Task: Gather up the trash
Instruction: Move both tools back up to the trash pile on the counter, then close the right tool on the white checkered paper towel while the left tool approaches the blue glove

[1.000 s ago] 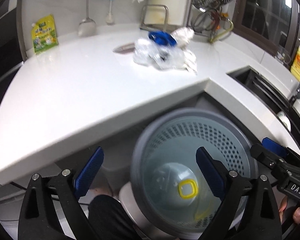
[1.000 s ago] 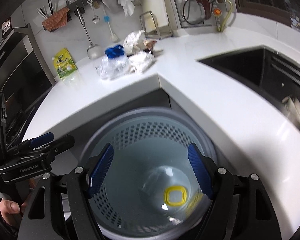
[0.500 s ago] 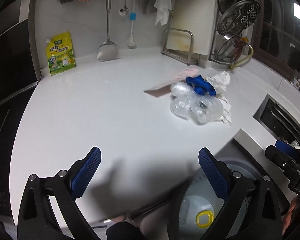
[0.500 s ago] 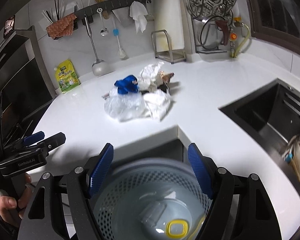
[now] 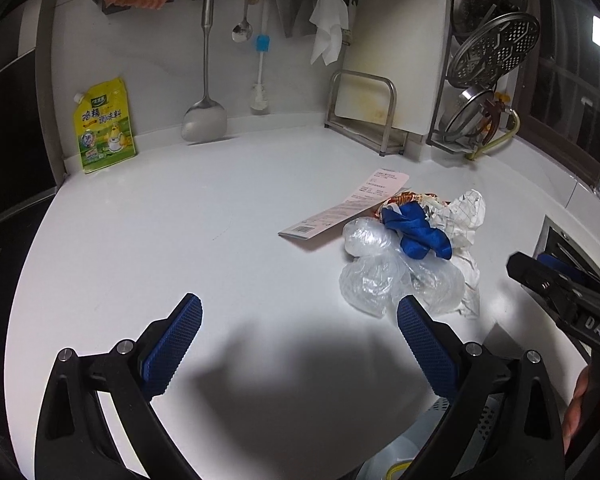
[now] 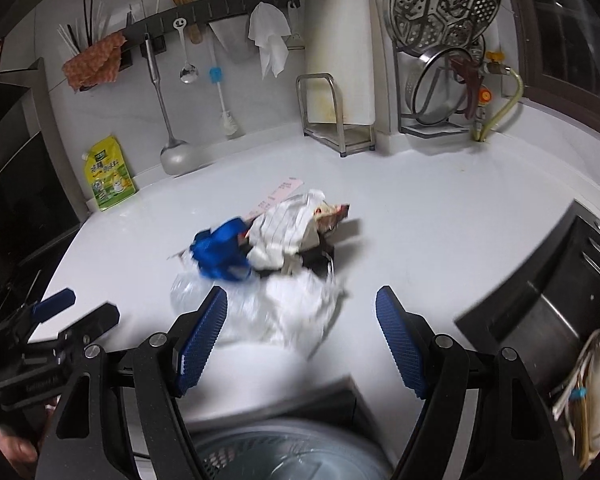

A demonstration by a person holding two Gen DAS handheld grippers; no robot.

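- Trash pile: lies on the white table, towards its right part in your left wrist view, near the front edge.
- Contents: crumpled clear plastic bags, a blue scrap on top, crumpled white paper, and a long pink slip poking out to the left.
- Left hand-held gripper: your jaws stand wide apart with nothing between them; the right pad sits just in front of the plastic bags, not touching.
- Right hand-held gripper: jaws wide apart and empty, aimed at the pile, whose near side is blurred.
- Trash bin: grey, perforated, below the table edge at the bottom of your right wrist view.
- Sink: dark basin to the right of the pile.
- Yellow seasoning pouch: leans on the back wall, well apart from the pile.
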